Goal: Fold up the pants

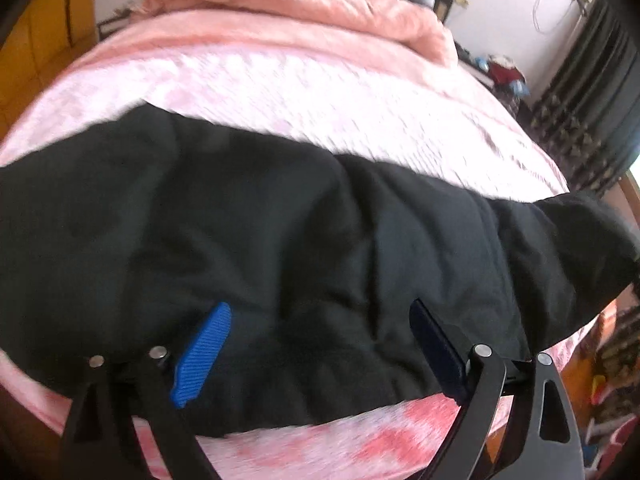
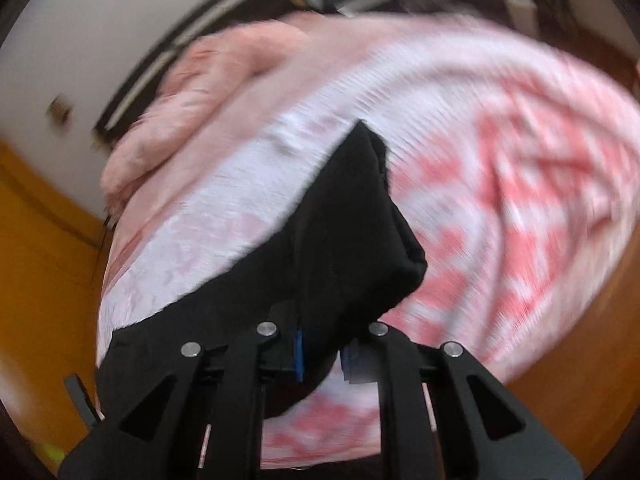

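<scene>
1. Your left claw (image 1: 320, 344) is spread wide over the black pants (image 1: 280, 232), gripping nothing.
2. Your right claw (image 2: 324, 354) pinches the pants (image 2: 352, 224), which lie on the bed (image 1: 300, 92), extending toward 12 o'clock.

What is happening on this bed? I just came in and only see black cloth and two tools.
A person is folding black pants on a bed with a pink patterned bedspread, one handheld gripper per hand. The left gripper has its jaws wide apart above the spread-out pants, holding nothing. The right gripper has its jaws closed on one end of the pants, which looks raised off the bedspread. A pink quilt is bunched at the bed's far end.
</scene>
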### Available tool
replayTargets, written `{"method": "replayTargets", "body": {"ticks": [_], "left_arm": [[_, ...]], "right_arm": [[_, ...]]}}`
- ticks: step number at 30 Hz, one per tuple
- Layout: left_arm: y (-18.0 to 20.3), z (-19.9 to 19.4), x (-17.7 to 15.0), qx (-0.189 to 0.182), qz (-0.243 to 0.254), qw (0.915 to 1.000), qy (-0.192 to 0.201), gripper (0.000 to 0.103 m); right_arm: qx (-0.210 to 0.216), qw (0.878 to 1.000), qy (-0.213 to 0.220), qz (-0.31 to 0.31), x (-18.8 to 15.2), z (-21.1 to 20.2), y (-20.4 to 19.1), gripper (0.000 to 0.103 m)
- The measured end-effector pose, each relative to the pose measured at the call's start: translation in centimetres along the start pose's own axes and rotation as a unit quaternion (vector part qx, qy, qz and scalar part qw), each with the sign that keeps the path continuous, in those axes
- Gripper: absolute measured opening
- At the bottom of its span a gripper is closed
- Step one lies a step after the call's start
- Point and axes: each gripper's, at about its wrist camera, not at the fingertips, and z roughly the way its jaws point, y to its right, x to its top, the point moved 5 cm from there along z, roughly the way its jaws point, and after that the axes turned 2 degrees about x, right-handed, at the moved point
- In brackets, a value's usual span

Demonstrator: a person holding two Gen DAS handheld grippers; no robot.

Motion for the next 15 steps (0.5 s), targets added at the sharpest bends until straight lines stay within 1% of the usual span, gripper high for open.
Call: {"method": "replayTargets", "body": {"ticks": [1, 2, 3, 4, 6, 8, 9, 12, 15], "left_arm": [[-0.9, -1.0, 0.0, 0.005, -0.005, 0.9999, 0.009, 0.091], [-1.6, -1.4, 0.0, 0.009, -0.009, 0.9998, 0.013, 0.091], [-2.5, -1.9, 0.0, 0.014, -0.015, 0.9997, 0.016, 0.091], [-3.6, -2.5, -0.1, 0.020, -0.026, 0.9993, 0.019, 0.091], [-5.4, -3.3, -0.4, 0.026, -0.045, 0.9983, 0.026, 0.091], [-7.0, -4.0, -0.6, 0.034, -0.062, 0.9970, 0.032, 0.091], [-7.7, -4.3, -0.7, 0.039, -0.068, 0.9963, 0.035, 0.091], [-9.1, -5.1, -1.2, 0.046, -0.087, 0.9943, 0.041, 0.092], [-10.6, -5.5, -1.4, 0.053, -0.095, 0.9931, 0.044, 0.092]], "right_arm": [[0.005, 0.999, 0.010, -0.042, 0.2, -0.6, -3.0, 0.012], [0.009, 0.998, 0.015, -0.066, 0.4, -0.7, -5.0, 0.012], [0.014, 0.995, 0.020, -0.094, 0.3, -0.8, -7.3, 0.012], [0.021, 0.991, 0.022, -0.134, -0.2, -0.9, -10.4, 0.012], [0.030, 0.984, 0.020, -0.175, -0.8, -0.7, -13.8, 0.012], [0.038, 0.974, 0.012, -0.221, -2.2, 0.3, -17.9, 0.012], [0.043, 0.970, 0.007, -0.238, -3.0, 0.8, -19.4, 0.012], [0.062, 0.957, -0.025, -0.284, -6.2, 3.3, -24.2, 0.013], [0.073, 0.945, -0.054, -0.313, -8.8, 5.3, -27.3, 0.013]]}}
